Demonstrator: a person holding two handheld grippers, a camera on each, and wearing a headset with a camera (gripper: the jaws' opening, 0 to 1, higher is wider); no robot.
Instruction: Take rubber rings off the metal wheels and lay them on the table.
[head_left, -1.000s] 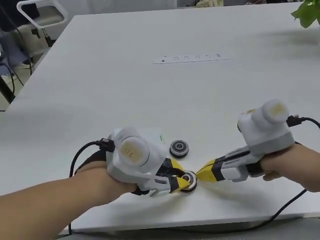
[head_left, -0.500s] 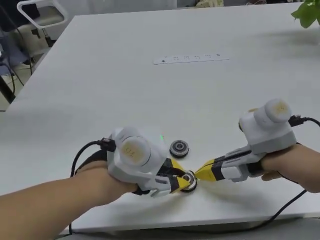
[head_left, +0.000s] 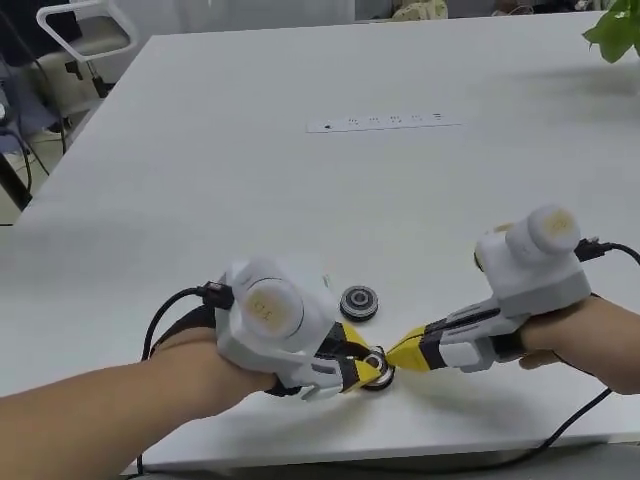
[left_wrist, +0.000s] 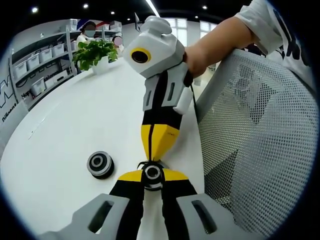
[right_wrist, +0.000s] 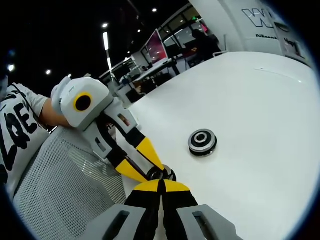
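metal wheel (head_left: 380, 359), face up by the near edge of the table (head_left: 250, 150), is clamped in my left gripper (left_wrist: 151, 176). the right gripper (head_left: 398, 352) has its jaws almost together, touching the wheel's rim. a second wheel (head_left: 359, 301) lies flat just beyond, with wide free table behind it.

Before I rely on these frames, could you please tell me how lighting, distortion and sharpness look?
Head view: soft, even light on the white table, faint shadows, nothing blurred. Left gripper view: strong fisheye bending, yet the clamped wheel is sharp. Right gripper view: dark background, glaring ceiling lamps; the loose wheel is crisp.
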